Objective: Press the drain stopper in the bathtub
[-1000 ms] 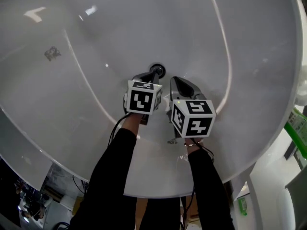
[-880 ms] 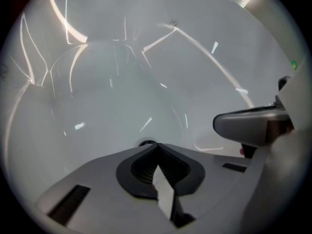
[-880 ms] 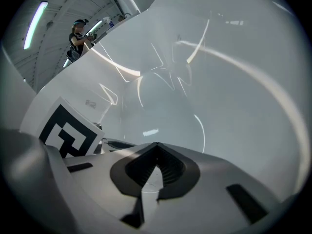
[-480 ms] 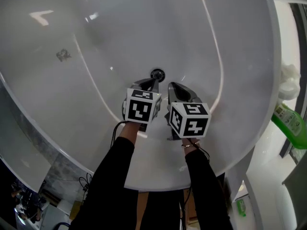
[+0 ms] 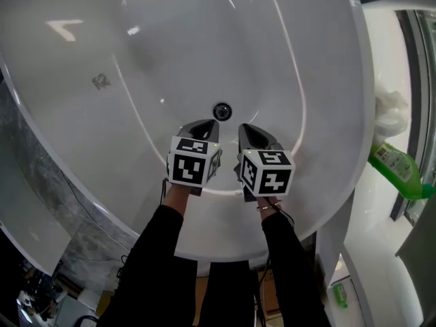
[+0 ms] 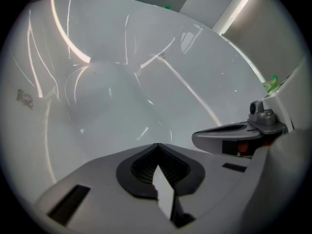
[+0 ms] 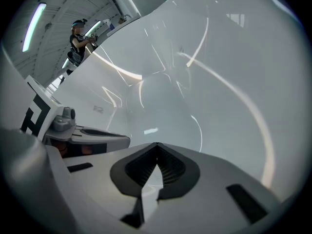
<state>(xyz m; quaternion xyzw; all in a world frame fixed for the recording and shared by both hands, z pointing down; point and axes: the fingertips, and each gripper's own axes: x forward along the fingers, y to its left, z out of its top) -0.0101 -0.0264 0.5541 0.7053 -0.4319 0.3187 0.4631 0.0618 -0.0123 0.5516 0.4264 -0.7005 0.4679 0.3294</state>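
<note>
The drain stopper [image 5: 222, 110] sits low in the bathtub [image 5: 320, 80], just ahead of both tongs and between them, touched by neither. The left tongs [image 5: 204, 127] and the right tongs [image 5: 251, 133] are each pressed together at the tips and carry nothing. No press is being made here, I judge. Next, one closed tip must come down onto the stopper's centre and push straight down.

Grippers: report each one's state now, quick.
Left gripper: closed, holding nothing.
Right gripper: closed, holding nothing.
</note>
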